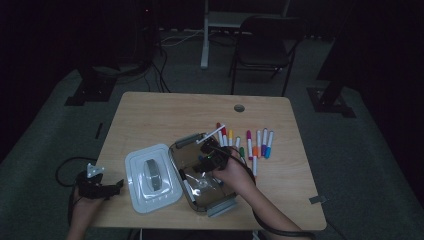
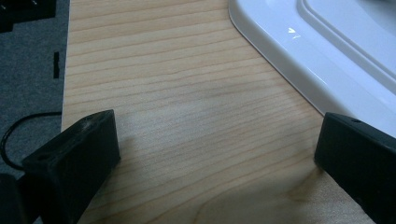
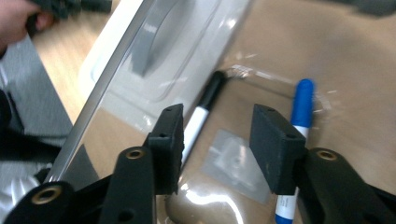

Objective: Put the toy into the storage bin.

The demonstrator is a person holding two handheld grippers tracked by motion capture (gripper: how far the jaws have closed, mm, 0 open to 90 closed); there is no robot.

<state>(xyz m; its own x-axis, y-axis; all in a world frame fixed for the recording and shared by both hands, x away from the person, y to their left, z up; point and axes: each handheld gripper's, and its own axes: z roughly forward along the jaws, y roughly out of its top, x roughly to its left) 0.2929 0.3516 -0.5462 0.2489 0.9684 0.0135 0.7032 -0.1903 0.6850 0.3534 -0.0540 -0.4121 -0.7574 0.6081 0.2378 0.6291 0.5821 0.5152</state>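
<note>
Markers are going into the clear plastic bin (image 1: 200, 175), and the right gripper (image 3: 217, 140) hangs just above its floor with its jaws partly apart and nothing between them. A black-capped marker (image 3: 201, 116) lies in the bin directly under and just beyond the left jaw, and a blue-capped marker (image 3: 301, 109) lies just outside the right jaw; both rest flat on the bottom.

The sensible next step, as I judge it, is to lift straight up clear of the bin's rim before swinging toward the row of loose markers (image 1: 250, 142) on the table beyond the bin, then take one across its barrel rather than by the cap.

The left gripper (image 2: 217, 154) sits low over bare wood with jaws wide and empty; the white lid (image 2: 336, 60) lies just ahead of its right jaw, beside the bin.
</note>
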